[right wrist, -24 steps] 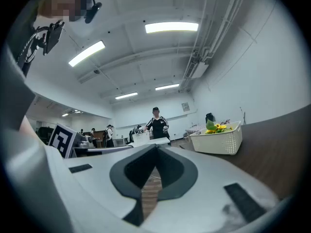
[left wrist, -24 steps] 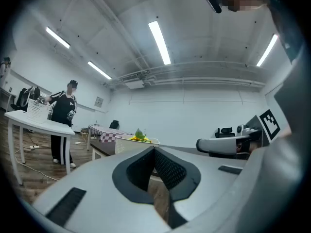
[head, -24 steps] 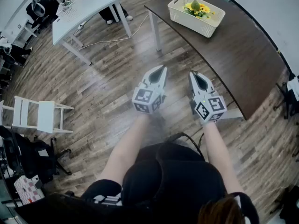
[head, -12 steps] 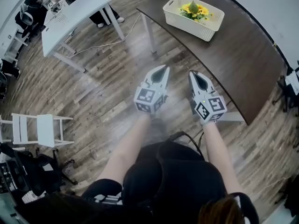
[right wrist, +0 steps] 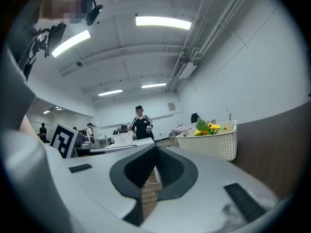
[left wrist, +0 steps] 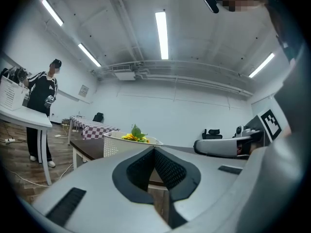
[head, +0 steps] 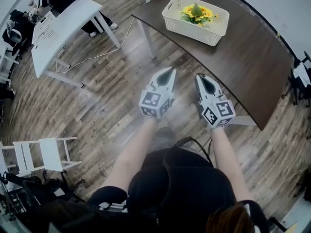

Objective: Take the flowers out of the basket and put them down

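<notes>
Still clenched on nothing, the left claw (head: 166, 73) and right claw (head: 200, 77) point level, side by side. Beyond them, the dark table (head: 243, 62) and its white basket (head: 190, 32) sit further left than 1 second ago. The flowers (head: 194, 12) rest inside the basket, their green leaf upright.

Wood-plank floor (head: 97, 106), white table (head: 63, 25), dark curved table (head: 252, 67), white folding chair (head: 46, 154), white walls (left wrist: 194, 111), ceiling strip lights (left wrist: 162, 33)
</notes>
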A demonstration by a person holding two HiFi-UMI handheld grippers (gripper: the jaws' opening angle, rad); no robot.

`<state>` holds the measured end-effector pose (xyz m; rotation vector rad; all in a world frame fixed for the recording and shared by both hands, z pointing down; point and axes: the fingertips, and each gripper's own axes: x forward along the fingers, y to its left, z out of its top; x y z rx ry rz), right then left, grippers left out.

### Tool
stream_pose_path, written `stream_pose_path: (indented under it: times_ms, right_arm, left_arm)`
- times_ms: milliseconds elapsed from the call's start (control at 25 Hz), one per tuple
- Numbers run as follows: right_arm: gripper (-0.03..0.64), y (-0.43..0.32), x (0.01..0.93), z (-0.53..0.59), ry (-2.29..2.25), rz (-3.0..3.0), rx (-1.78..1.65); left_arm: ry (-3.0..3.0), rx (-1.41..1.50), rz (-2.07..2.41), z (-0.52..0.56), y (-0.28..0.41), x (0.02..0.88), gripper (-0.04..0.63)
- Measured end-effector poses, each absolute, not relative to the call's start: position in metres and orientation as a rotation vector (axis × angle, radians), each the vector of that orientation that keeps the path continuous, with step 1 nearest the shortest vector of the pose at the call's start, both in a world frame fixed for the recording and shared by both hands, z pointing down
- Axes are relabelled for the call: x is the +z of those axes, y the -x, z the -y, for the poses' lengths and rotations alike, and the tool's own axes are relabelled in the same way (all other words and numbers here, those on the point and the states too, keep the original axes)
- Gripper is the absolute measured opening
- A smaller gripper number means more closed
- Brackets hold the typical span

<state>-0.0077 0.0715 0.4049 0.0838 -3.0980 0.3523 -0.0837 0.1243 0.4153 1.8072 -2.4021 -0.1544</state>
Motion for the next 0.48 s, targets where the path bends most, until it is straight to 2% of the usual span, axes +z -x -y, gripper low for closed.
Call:
stream_pose_path:
  times_ms: [480]
  right_arm:
    - [0.003, 0.047, 0.404, -0.054, -0.202, 3.108, 0.369]
  left_arm:
    - [-1.917, -0.153, 2.304, -0.094, 0.126, 0.415, 0.005]
